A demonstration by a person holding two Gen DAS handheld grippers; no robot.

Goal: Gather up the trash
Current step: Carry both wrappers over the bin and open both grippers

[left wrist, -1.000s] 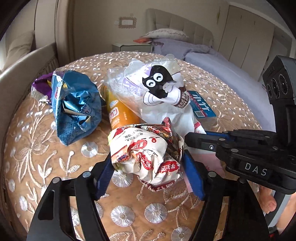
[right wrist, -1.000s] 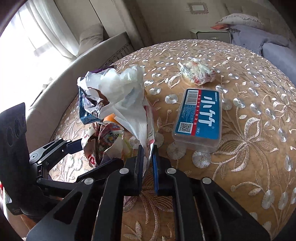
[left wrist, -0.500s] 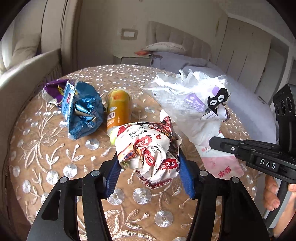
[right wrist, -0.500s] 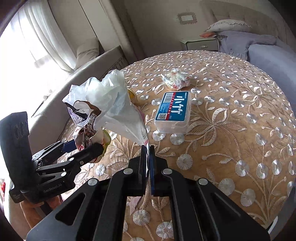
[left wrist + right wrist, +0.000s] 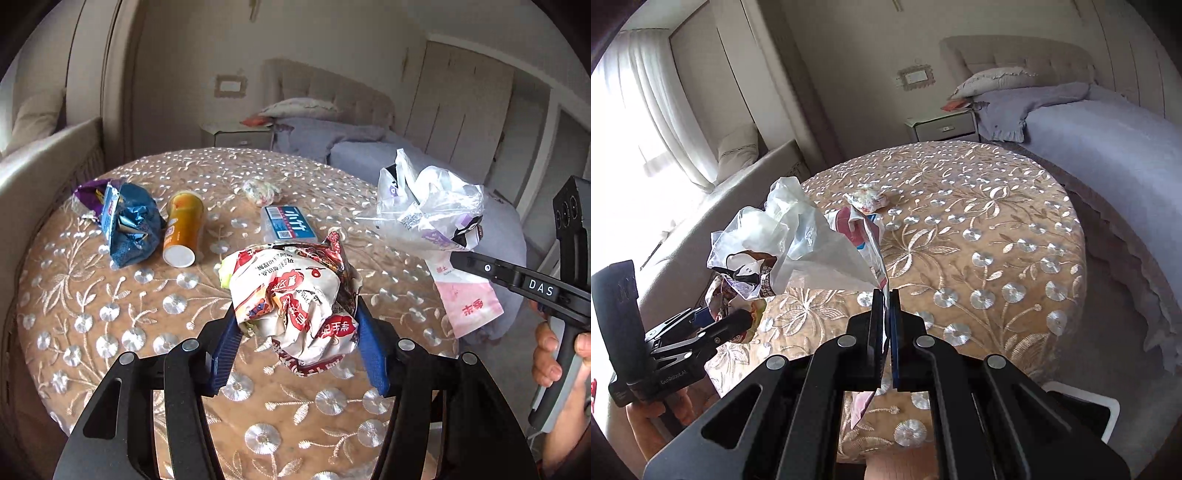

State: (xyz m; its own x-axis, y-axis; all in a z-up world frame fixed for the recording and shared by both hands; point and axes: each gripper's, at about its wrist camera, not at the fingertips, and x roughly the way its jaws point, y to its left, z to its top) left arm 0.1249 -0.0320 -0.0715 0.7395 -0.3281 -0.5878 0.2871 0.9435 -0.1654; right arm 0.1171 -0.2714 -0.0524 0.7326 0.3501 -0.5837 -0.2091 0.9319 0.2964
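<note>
Left hand-held gripper (image 5: 295,332) clamping a crumpled red-and-white snack wrapper (image 5: 295,306), lifted above the table (image 5: 110,314). Right hand-held gripper (image 5: 885,306) pinching a clear plastic bag (image 5: 798,236), trailing toward ten o'clock.

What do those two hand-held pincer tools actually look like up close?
Both are matte black, with two angular arms pinned by round silver rivets. The left gripper has ribbed blue pads; the right gripper has slim blue-lined fingertips. White lettering marks their sides, "DAS" on the right one. Bare hands grip grey handles; no sleeves visible.
</note>
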